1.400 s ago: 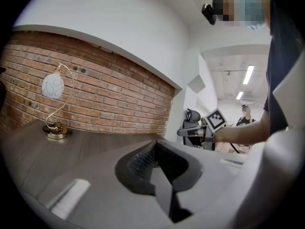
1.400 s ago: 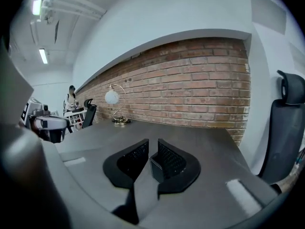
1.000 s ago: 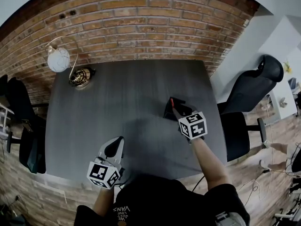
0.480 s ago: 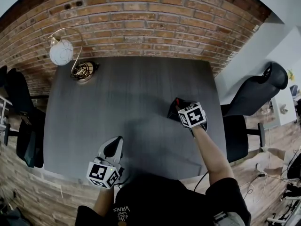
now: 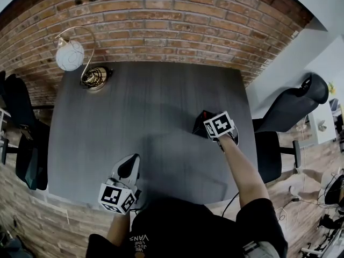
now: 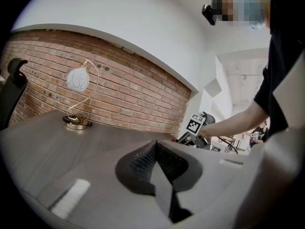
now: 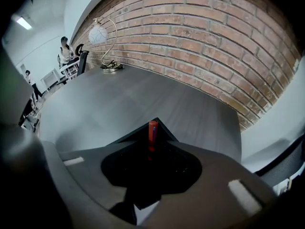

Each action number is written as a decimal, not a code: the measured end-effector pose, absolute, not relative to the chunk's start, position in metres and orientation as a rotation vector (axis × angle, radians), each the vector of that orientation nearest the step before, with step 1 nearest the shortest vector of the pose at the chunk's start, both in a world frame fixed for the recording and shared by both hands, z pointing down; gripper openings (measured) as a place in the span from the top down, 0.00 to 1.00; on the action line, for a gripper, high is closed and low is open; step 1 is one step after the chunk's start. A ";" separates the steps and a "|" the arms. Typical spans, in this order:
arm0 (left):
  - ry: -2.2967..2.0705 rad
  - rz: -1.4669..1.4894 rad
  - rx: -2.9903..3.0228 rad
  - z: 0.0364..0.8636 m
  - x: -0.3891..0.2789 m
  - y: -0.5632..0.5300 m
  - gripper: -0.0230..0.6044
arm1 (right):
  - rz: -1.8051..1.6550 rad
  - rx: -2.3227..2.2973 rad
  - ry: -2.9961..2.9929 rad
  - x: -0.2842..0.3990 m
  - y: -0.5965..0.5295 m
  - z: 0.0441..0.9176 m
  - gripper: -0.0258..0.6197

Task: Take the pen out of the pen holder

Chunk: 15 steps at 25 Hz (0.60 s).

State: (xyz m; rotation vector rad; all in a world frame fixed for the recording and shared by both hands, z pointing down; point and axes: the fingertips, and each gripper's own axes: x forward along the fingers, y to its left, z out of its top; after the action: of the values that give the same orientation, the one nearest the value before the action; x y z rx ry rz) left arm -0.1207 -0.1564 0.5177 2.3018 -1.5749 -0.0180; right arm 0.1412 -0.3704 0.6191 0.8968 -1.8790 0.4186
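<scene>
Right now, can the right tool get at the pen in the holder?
Probably yes. The right tool hangs directly over the holder, and the pen stands with its red top between its jaws. Nothing else stands in the way. Whether it grips yet is unclear.

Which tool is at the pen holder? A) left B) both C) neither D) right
D: the right tool is over the black pen holder, with the red pen between its jaws. The left tool sits shut by the table edge.
</scene>
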 end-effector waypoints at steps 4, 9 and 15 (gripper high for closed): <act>-1.576 -0.026 2.295 0.520 -0.125 -0.157 0.88 | 0.413 0.880 -1.864 0.140 -0.371 0.620 0.84; -1.563 -0.030 2.299 0.522 -0.124 -0.159 0.88 | 0.373 0.887 -1.848 0.143 -0.372 0.620 0.88; -1.553 -0.030 2.306 0.523 -0.122 -0.162 0.88 | 0.365 0.927 -1.892 0.144 -0.374 0.616 0.89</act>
State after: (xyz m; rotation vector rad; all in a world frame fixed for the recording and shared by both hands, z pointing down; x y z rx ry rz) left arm -0.1219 -0.1617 0.5229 2.3061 -1.5531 -0.0305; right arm 0.1436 -0.3743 0.6161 0.9270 -1.8917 0.3649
